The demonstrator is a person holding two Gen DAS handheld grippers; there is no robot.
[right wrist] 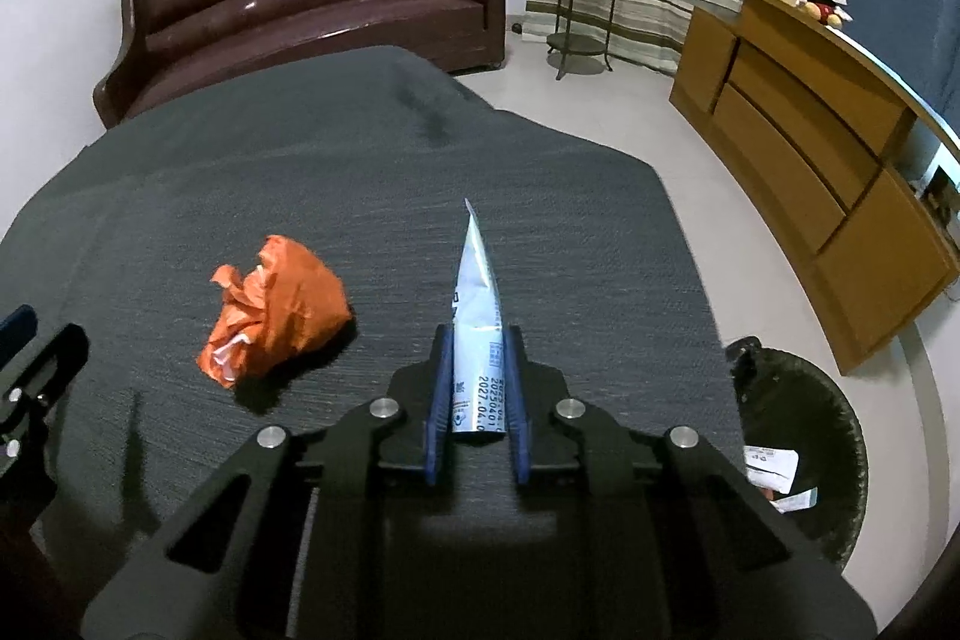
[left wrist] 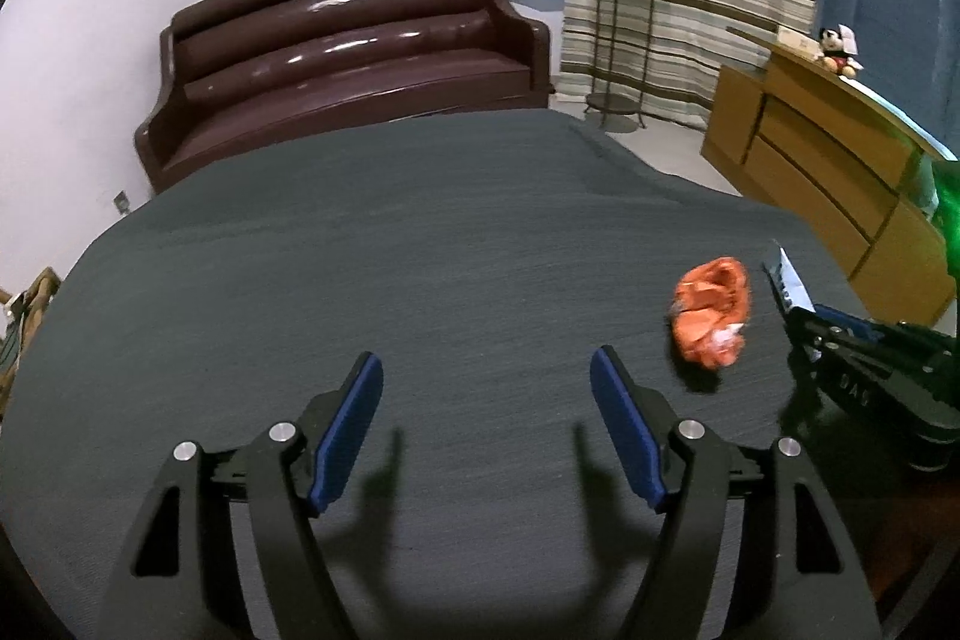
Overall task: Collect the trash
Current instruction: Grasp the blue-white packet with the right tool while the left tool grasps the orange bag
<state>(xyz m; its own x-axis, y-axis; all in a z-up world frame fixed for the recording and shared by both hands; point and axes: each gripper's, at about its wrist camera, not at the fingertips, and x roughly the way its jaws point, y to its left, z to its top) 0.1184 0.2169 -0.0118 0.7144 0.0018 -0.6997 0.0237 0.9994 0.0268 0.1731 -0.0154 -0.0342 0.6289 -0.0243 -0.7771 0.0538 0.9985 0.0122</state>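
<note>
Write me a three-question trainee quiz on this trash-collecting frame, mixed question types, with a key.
1. True or false: the right gripper is shut on the white-blue wrapper.
2. Which trash lies loose on the grey tabletop? A) orange wrapper B) bottle C) can
3. Fill in: the left gripper is ____ and holds nothing.

Key: 1 true; 2 A; 3 open

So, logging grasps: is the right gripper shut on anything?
Shut: right gripper pads pinch the pale blue printed wrapper.
</note>
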